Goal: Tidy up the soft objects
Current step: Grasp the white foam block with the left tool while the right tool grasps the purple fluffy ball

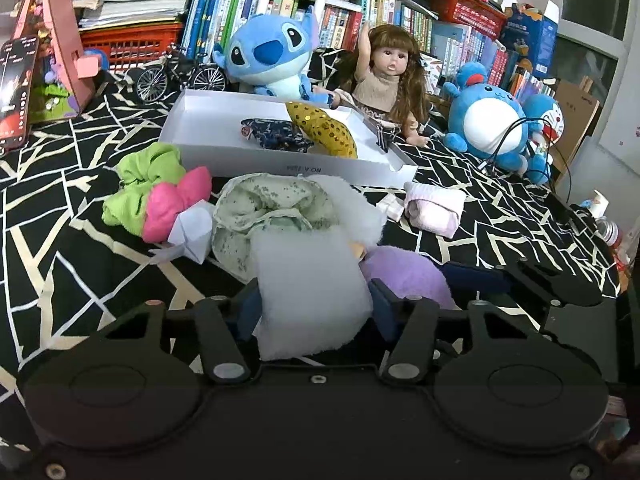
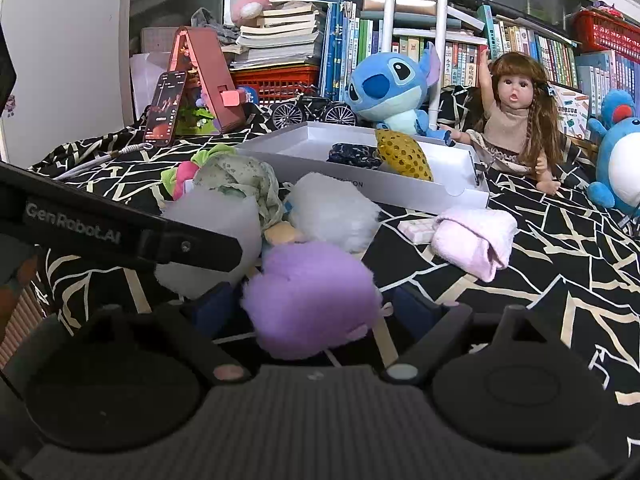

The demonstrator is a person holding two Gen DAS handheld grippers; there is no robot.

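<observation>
My left gripper is closed on a white fluffy pad, which fills the gap between its blue fingers. My right gripper is closed on a purple plush ball; it also shows in the left wrist view. A white box holds a gold sequin pillow and a dark floral scrunchie. In front of the box lie a green floral cloth, a white fluffy ball, green and pink scrunchies and a folded pale pink cloth.
A Stitch plush, a doll and blue plush toys sit behind the box before a bookshelf. A model bicycle, a phone and a pink stand are at the left. Cables run at the right.
</observation>
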